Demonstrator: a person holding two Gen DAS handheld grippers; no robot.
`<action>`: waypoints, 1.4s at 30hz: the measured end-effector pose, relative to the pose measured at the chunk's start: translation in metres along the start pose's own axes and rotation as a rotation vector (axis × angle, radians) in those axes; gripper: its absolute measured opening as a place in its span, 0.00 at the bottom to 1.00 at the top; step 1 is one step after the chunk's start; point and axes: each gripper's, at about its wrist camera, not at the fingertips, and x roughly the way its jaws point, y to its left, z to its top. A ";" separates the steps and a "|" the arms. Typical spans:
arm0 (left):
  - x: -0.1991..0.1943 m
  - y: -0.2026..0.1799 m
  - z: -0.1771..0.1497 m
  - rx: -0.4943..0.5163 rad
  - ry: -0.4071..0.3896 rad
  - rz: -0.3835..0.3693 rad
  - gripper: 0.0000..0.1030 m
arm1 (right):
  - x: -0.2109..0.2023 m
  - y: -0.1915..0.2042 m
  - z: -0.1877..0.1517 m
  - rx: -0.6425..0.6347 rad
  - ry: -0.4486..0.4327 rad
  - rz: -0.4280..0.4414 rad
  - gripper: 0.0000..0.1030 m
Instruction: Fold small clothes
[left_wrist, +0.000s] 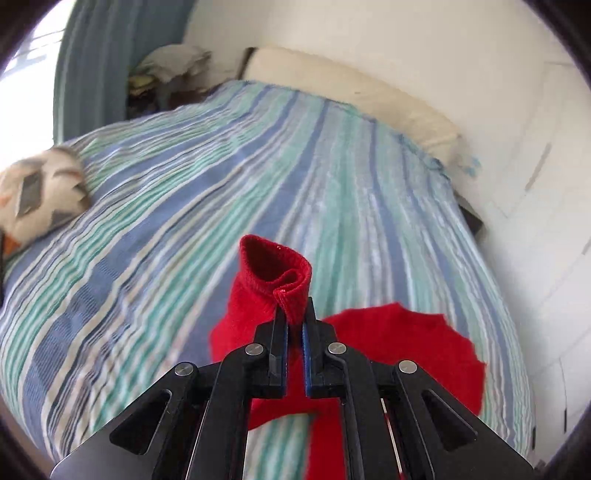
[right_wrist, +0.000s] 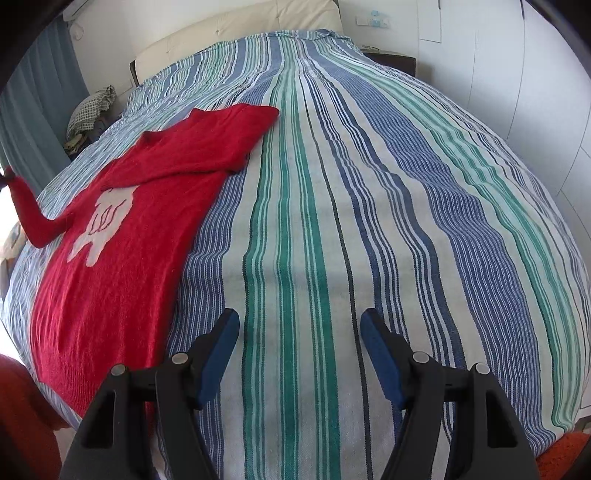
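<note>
1. The red sweater (right_wrist: 122, 236) lies flat on the striped bed cover (right_wrist: 332, 221), picture side up. It sits ahead of my right gripper (right_wrist: 299, 354) and off to its left. One sleeve (right_wrist: 207, 144) is folded across the chest, so I think one fold is done.

2. My left gripper (left_wrist: 294, 314) is clamped on the cuff (left_wrist: 284, 280) of the other sleeve. The cuff pokes out just past the tips, curled into a little tube. I think I hold it by the cuff so the whole sleeve follows when I swing it over the body.

3. In the right view that sleeve is lifted off the bed at the far left, so it hangs in the air and does not drag.

4. My right gripper has its fingers wide apart and holds nothing. It hovers over bare stripes, beside the sweater, not touching it. I think it waits there to press or grab the bottom hem.

5. There is lots of open bed in front of the right gripper and to its right. The near edge of the bed is just under it.

6. Far ahead is the cream headboard (right_wrist: 240, 26). In the left view a patterned pillow (left_wrist: 40, 199) lies well to the left of the sweater, so it should not get in my way.

7. The white wall (right_wrist: 517, 92) is on the right, well apart from the sweater.
</note>
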 end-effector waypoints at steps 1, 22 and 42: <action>0.002 -0.037 0.005 0.056 -0.005 -0.046 0.04 | -0.001 -0.002 0.000 0.010 -0.002 0.004 0.66; 0.058 -0.031 -0.130 0.296 0.217 0.028 0.69 | 0.002 -0.035 0.002 0.169 0.021 0.078 0.66; 0.139 -0.023 -0.172 0.362 0.176 0.184 0.07 | 0.016 -0.014 0.002 0.068 0.025 0.001 0.75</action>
